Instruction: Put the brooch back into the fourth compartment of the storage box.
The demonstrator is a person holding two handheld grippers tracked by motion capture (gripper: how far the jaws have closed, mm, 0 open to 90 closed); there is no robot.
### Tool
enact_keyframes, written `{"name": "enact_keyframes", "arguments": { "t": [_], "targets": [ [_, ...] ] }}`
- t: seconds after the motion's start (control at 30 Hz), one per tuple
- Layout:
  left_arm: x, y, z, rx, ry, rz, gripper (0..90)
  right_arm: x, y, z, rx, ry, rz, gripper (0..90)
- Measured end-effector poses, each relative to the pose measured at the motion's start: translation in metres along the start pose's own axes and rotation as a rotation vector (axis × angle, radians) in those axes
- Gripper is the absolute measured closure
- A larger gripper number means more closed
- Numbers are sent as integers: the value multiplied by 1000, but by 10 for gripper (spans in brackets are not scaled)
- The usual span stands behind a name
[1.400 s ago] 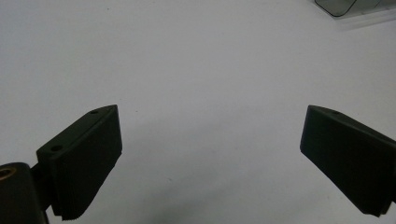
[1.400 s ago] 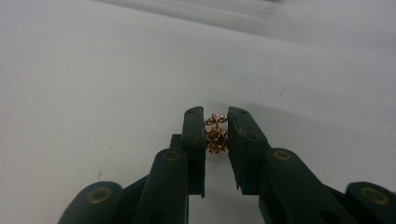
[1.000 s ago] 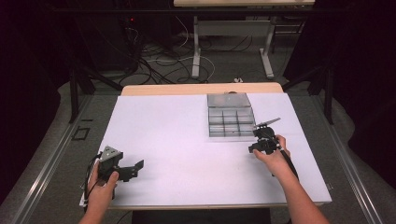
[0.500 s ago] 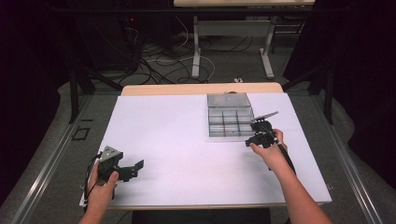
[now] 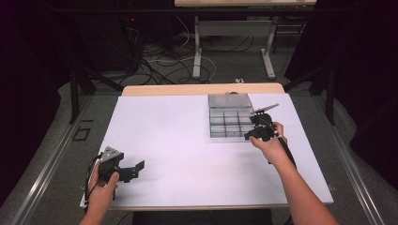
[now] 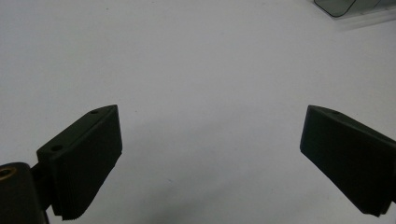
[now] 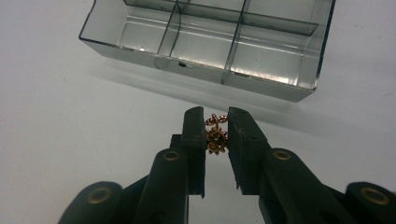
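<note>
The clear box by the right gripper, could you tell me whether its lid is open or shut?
Open: the box shows bare compartments from above; its lid lies folded back.

Black two-jaw tongs (image 5: 136, 167) — ribbed pads, brass pivot screws, grey three-cornered plate, trailing cable — bare forearms.

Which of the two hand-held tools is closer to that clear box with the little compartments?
The right. The right tool hangs at the clear box's right edge, pinching a small golden trinket. The left tool sits far off near the table's front left corner, jaws wide apart.

the compartment box (image 5: 228, 116) sits far right on the table (image 5: 178, 140), right tongs (image 5: 250, 136) just beside.
</note>
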State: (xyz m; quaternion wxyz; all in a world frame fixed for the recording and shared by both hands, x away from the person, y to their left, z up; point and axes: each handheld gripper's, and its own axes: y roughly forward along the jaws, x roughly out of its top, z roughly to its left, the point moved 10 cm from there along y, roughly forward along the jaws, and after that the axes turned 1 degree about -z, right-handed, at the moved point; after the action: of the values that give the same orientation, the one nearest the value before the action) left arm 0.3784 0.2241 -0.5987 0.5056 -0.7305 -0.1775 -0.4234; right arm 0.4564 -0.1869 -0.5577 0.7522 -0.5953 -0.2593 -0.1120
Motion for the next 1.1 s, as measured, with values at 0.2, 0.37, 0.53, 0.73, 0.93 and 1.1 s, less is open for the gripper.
{"name": "enact_keyframes", "arguments": {
  "t": [0.2, 0.37, 0.53, 0.73, 0.93, 1.1],
  "targets": [
    [0, 0, 0, -1, -1, 0, 59, 7, -4, 3, 3, 2, -6, 780],
    [0, 0, 0, -2, -1, -1, 59, 16, -8, 5, 2, -8, -14, 780],
    [0, 0, 0, -2, -2, -1, 60, 22, -10, 8, 5, -7, -17, 780],
    [0, 1, 0, -4, -2, -4, 60, 30, -11, 10, 6, -20, -18, 779],
    [0, 0, 0, -6, 0, 0, 60, 38, -10, 15, 5, -22, -23, 779],
    [0, 0, 0, -6, -1, 0, 60, 43, -9, 20, 7, -22, -20, 780]
  ]
}}
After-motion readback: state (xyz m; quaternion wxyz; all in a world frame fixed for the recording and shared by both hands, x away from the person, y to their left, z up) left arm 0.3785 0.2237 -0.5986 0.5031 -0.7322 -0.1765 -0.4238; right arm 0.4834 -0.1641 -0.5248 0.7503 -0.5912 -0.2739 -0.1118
